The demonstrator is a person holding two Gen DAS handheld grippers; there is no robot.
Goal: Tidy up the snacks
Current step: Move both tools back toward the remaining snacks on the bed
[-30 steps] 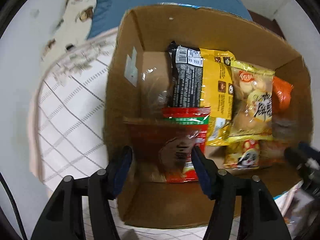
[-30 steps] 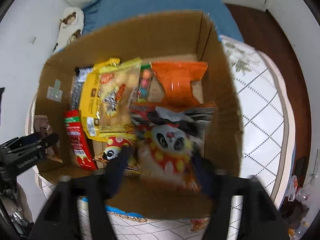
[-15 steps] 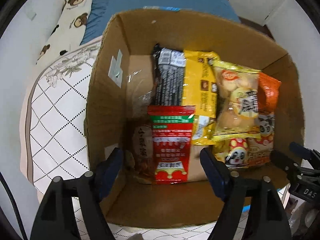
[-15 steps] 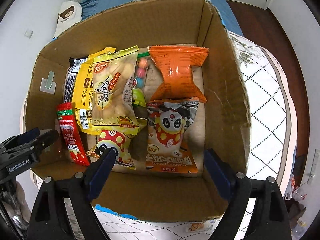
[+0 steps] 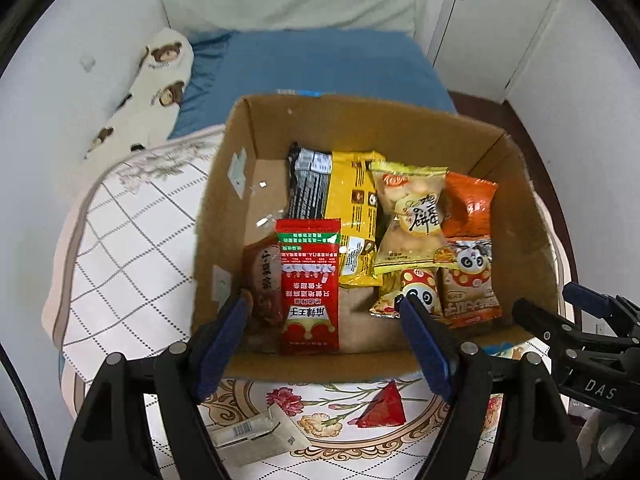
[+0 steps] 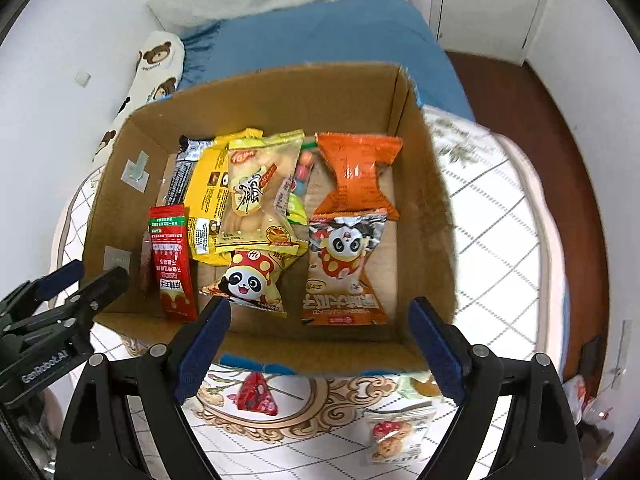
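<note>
- The left gripper point(image 5: 324, 340) was seen above the near wall of the cardboard box point(image 5: 360, 116), its jaws apart after having just been opening, with nothing between them.
- The right gripper point(image 6: 320, 344) was likewise found with jaws spread wide and nothing held, over the box's near edge.
- Inside the box, a red sachet point(image 5: 310, 284) was laid flat near the left wall, beside a brown packet point(image 5: 264, 276).
- A black wrapper point(image 5: 308, 188) and a yellow packet point(image 5: 352, 204) were placed further back, partly overlapped by a clear bag of biscuits point(image 5: 412, 220).
- Two panda-printed packets point(image 6: 344, 264) were set at the front, one orange one lying below an orange pouch point(image 6: 358, 172).
- Outside the box, on the quilted bedcover point(image 5: 120, 248), a small red triangular snack point(image 5: 380, 408) and a pale packet point(image 5: 256, 436) were left near the front wall.
- A small cookie packet point(image 6: 396, 436) was seen on the cover, in the right wrist view.
</note>
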